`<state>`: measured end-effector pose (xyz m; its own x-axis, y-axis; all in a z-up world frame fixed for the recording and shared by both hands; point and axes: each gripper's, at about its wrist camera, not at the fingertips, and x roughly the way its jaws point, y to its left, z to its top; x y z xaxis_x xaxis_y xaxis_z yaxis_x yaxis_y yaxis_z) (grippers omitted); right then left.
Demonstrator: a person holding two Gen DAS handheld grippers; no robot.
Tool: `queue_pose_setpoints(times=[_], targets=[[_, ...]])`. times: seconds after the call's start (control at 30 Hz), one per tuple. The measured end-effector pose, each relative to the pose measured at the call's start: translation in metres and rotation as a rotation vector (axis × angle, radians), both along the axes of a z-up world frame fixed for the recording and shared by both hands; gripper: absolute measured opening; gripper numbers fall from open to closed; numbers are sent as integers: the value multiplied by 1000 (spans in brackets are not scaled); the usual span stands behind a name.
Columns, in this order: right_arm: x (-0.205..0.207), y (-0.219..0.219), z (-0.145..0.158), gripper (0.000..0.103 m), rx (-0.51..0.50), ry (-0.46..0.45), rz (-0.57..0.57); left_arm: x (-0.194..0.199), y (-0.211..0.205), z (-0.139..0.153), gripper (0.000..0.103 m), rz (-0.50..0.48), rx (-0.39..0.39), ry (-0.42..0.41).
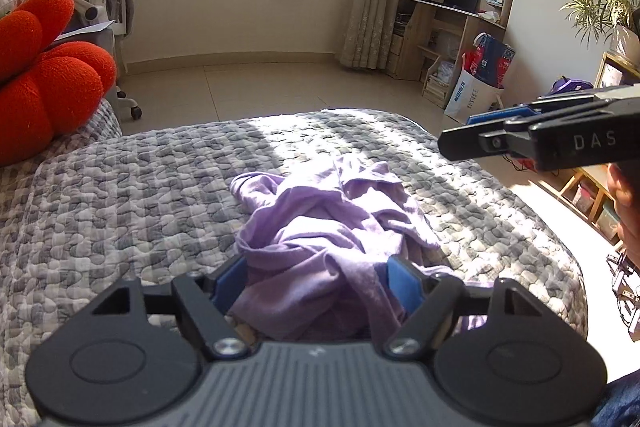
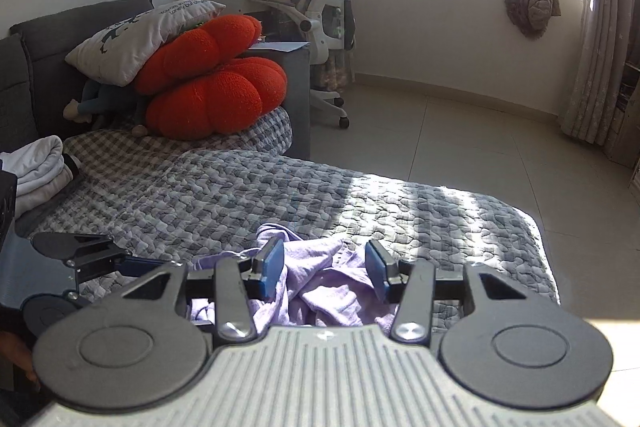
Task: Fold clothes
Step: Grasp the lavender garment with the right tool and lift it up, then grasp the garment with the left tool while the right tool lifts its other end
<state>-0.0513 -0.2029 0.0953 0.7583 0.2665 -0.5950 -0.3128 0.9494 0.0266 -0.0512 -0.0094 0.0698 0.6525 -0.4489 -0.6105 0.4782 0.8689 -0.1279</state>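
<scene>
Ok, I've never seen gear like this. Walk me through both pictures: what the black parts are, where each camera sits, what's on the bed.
Each black frame is a hand-held gripper with two blue-padded fingers and a camera behind them. One picture looks along the left hand-held gripper, the other along the right hand-held gripper. Both are open, and neither has closed on anything. Between them a crumpled purple garment lies on the grey quilted bedspread, not yet folded. Orange cushions sit further back, and folded white clothes lie to the side.
</scene>
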Motion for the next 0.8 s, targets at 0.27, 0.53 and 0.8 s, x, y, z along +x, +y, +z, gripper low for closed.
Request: queue_pose_setpoints(times=[0.27,0.53,0.8], targets=[[-4,10,-42,61,42,163,130,8,2,-3,58,28,-7,59],[-5,53,-56,61,-60,122,241,13,10,-4,9,60,-57,106],[9,35,-33,6,-70,19,74,15,22,9,13,103,-107,89]])
